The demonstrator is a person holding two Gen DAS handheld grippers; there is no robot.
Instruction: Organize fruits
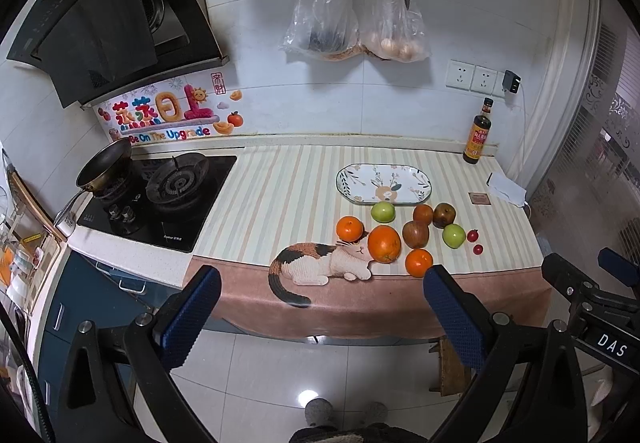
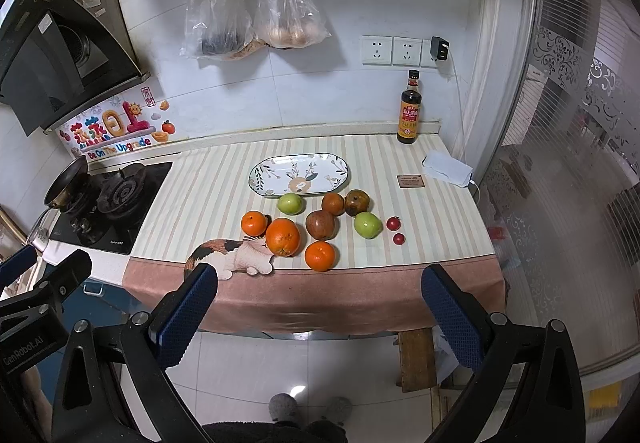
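I have the left gripper [image 1: 322, 297] and the right gripper [image 2: 320, 295] both spread wide with nothing between their blue pads, held in front of the counter edge and clear of it. Beyond them, on the striped cloth [image 2: 200, 199], the fruit lies loose in a cluster: a large orange [image 2: 283, 237] with smaller oranges beside it, two green apples [image 2: 367, 225], a red apple [image 2: 320, 224] and two small red fruits [image 2: 393, 223]. The oval plate [image 2: 298, 175] sits just behind the cluster with nothing on it.
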